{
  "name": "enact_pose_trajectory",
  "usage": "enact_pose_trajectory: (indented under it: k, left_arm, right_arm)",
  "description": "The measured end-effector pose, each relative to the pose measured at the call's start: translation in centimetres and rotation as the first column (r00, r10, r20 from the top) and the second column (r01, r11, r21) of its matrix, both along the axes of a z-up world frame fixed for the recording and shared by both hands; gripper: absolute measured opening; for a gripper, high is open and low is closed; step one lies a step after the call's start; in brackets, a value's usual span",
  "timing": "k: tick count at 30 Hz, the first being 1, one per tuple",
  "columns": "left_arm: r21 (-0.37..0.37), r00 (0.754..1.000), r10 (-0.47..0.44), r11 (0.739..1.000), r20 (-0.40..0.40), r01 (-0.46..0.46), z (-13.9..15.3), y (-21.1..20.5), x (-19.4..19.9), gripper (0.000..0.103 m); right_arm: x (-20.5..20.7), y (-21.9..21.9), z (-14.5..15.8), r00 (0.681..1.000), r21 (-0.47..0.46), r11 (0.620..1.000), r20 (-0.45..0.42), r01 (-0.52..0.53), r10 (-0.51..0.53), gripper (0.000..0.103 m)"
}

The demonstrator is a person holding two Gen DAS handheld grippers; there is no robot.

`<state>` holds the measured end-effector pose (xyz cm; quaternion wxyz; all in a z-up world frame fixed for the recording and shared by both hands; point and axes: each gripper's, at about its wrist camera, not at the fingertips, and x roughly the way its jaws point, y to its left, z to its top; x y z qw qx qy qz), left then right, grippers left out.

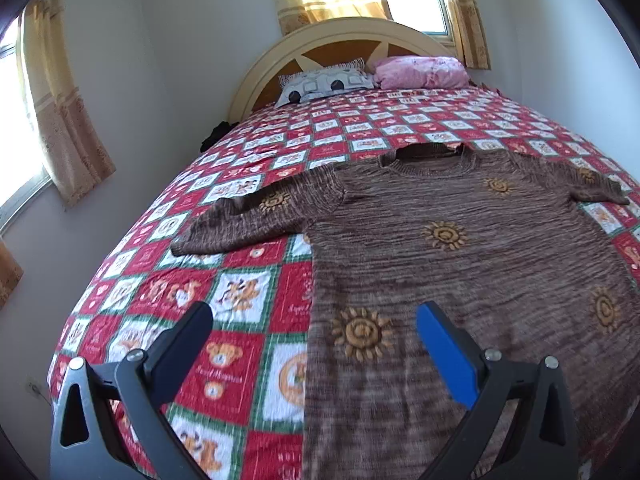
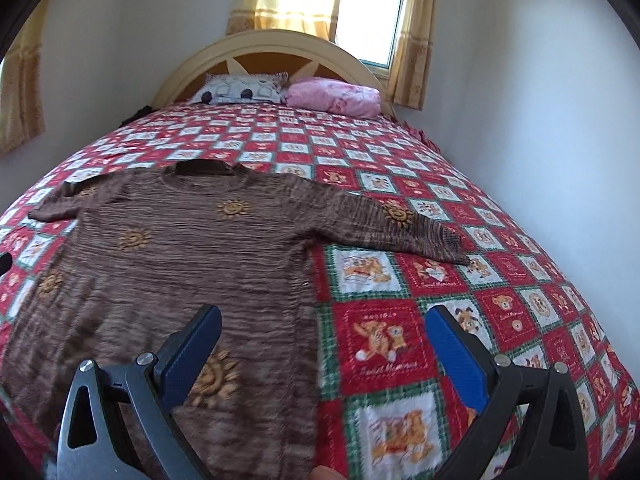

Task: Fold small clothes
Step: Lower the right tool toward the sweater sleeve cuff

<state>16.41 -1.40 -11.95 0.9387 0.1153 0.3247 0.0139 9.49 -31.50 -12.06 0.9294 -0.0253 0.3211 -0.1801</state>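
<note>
A sweater [image 1: 460,236] lies flat on the bed [image 1: 248,292], neck toward the headboard [image 1: 340,34], sleeves spread to both sides. Two pillows [image 1: 324,82] sit side by side against the headboard, a window [image 2: 372,16] behind it.

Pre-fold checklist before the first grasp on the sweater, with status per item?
1. Brown sweater spread flat on the bedspread, front up: ok.
2. Both sleeves out to the sides, not tucked under: ok; left sleeve, right sleeve.
3. Left tongs open, holding nothing: ok.
4. Right tongs open, holding nothing: ok.
5. Tongs placed over the sweater's side edges: ok, each pair straddles one side edge.
6. Hem lying straight: cannot tell, it is below both views.
</note>
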Motion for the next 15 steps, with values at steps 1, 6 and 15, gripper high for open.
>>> enact_pose_trajectory:
  k: [1,6,15]
  left_arm:
    - [0.008,1.0,-0.004,1.0,-0.003,0.004,-0.1,-0.2,0.8,0.103]
    - [0.033,1.0,0.01,0.999,0.009,-0.011,-0.7,0.0,5.0,0.103]
    - [0.008,0.998,0.046,0.999,-0.039,-0.046,-3.0,0.4,11.8,0.103]
  right_arm:
    - [0.5,-0.5,-0.2,1.0,0.0,1.0,-0.004,0.004,-0.004,0.102]
    - [3.7,-3.8,-0.7,0.999,0.018,0.999,-0.031,0.03,-0.029,0.102]
    - [6.7,-12.4,-1.4,0.99,0.157,0.978,-0.038,0.139,-0.135,0.102]
